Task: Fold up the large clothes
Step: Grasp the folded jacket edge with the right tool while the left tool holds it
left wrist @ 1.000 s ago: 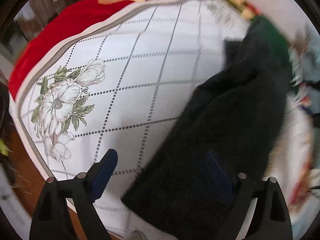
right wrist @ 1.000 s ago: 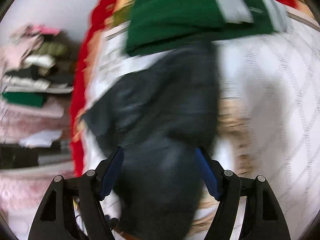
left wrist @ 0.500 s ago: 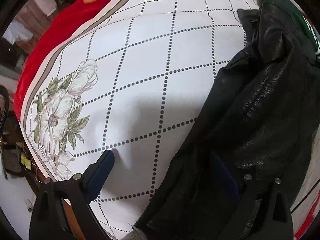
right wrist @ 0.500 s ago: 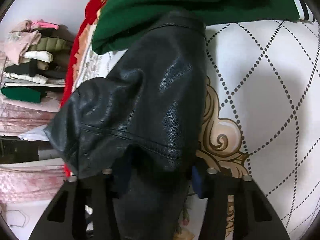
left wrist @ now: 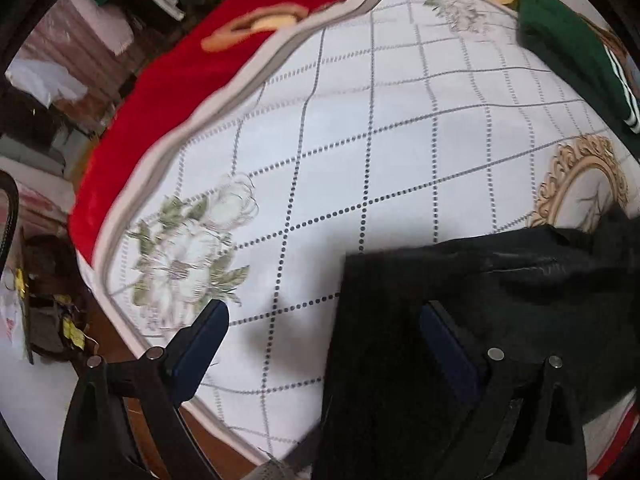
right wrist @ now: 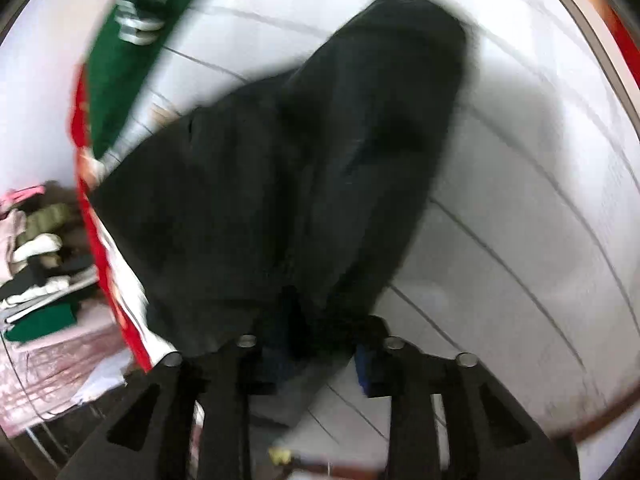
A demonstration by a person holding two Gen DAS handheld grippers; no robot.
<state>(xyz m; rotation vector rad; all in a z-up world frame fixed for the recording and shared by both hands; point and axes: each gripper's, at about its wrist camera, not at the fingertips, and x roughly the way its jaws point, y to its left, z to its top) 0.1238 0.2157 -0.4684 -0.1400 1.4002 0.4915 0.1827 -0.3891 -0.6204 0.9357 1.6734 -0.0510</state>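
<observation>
A black leather jacket lies bunched at the near right of the white patterned bed cover. My left gripper is open, its right finger over the jacket's edge and its left finger over bare cover. In the right wrist view the jacket hangs from my right gripper, which is shut on a fold of it. This view is blurred by motion.
A green garment with white stripes lies at the far right of the bed and shows in the right wrist view. A red blanket edges the bed. Folded clothes are stacked beside the bed.
My right gripper closed on the jacket and has pulled it across the bed toward the near edge. My left gripper stays open and the jacket now lies lower right in its view.
</observation>
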